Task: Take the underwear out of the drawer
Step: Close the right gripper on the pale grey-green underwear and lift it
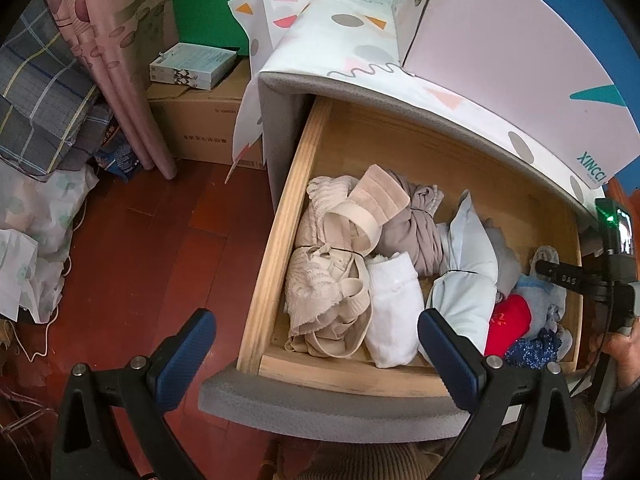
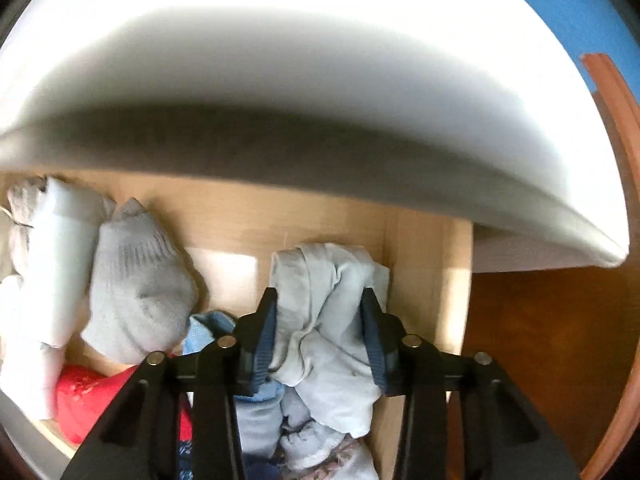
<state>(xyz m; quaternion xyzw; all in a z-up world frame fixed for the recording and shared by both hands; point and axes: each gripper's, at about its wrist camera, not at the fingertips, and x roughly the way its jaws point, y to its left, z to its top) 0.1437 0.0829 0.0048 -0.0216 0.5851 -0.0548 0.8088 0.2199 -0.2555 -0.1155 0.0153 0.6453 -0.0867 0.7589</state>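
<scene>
Above the drawer's (image 1: 276,240) front-left corner, our left gripper (image 1: 316,344) hangs with fingers (image 1: 448,360) spread wide, holding nothing. At the right edge, our right gripper (image 2: 320,336) has its fingers (image 2: 264,340) pinching the pale blue underwear (image 2: 324,320) inside the drawer.

Even daylight, fisheye-bent edges; right view glares white overhead and blurs.

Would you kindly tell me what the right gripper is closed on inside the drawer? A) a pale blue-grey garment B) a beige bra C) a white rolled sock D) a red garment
A: the right gripper pinches the crumpled pale blue-grey garment by the drawer's right wall.
</scene>
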